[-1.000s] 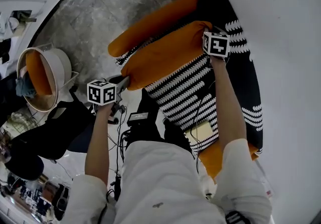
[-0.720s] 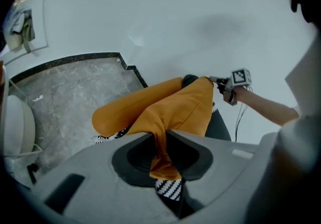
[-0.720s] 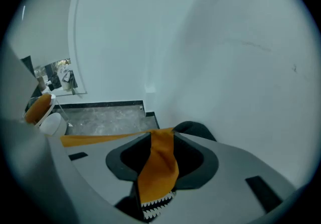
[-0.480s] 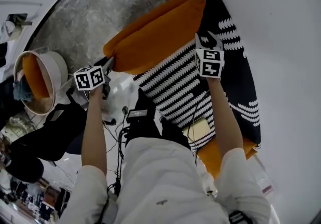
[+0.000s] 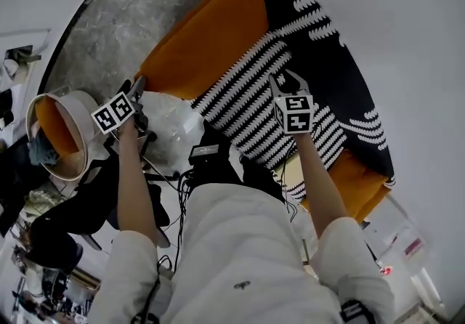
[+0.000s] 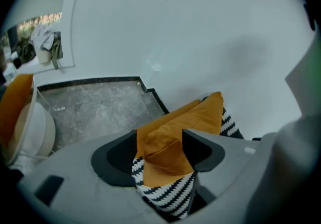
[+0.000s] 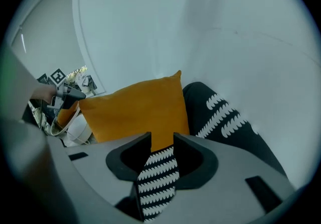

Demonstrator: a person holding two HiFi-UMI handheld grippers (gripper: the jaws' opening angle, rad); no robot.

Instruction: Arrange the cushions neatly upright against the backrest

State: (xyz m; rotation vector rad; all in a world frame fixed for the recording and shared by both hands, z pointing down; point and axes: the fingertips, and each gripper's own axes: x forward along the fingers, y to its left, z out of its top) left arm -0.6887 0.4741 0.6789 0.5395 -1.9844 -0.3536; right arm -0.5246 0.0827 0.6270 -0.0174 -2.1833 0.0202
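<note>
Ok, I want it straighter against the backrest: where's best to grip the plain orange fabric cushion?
Probably pinch the orange fabric cushion by its pointed end corner, coming from the grey stone floor side: that corner sticks out free beyond the black-and-white striped fabric.

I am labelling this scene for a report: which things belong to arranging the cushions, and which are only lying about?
Belong to the job: orange cushion; striped cushion; dark patterned cushion.
Just lying about: round white basket; black bag.
</note>
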